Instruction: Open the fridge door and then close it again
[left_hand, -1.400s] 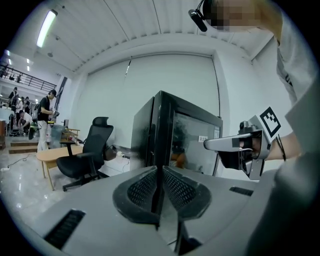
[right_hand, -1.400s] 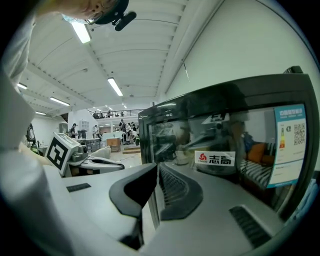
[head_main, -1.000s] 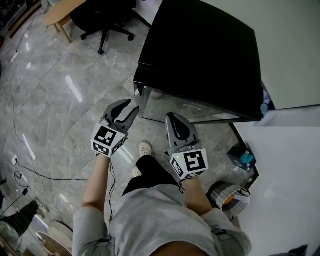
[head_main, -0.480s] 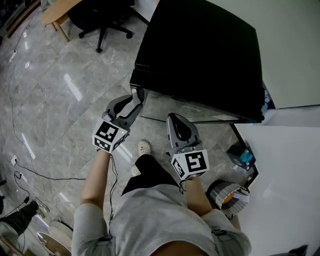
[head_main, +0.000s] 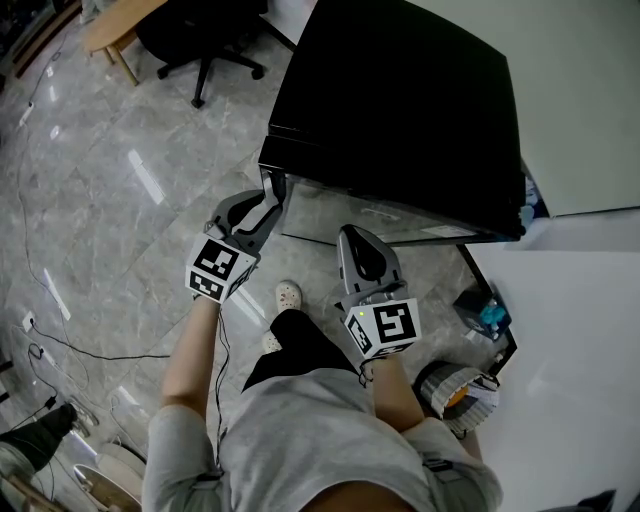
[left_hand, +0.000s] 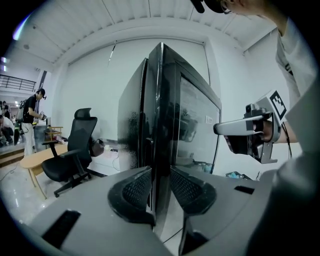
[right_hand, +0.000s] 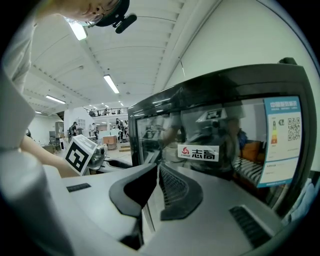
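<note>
Fridge door (head_main: 380, 215) — its upright free edge sits inside my left gripper (head_main: 273, 192) (jaws just been closing), pads pressing both faces.

A squat black fridge (head_main: 400, 100) with a glossy top stands upright at 12 to 1 o'clock in the head view, its reflective glass door (head_main: 330, 205) facing 6 o'clock, shut or barely ajar, with a white brand label (right_hand: 200, 152) mid-pane and a blue sticker (right_hand: 280, 140) toward 3 o'clock.

The head view looks steeply down on the fridge (head_main: 400, 110), which both gripper views face closely.
</note>
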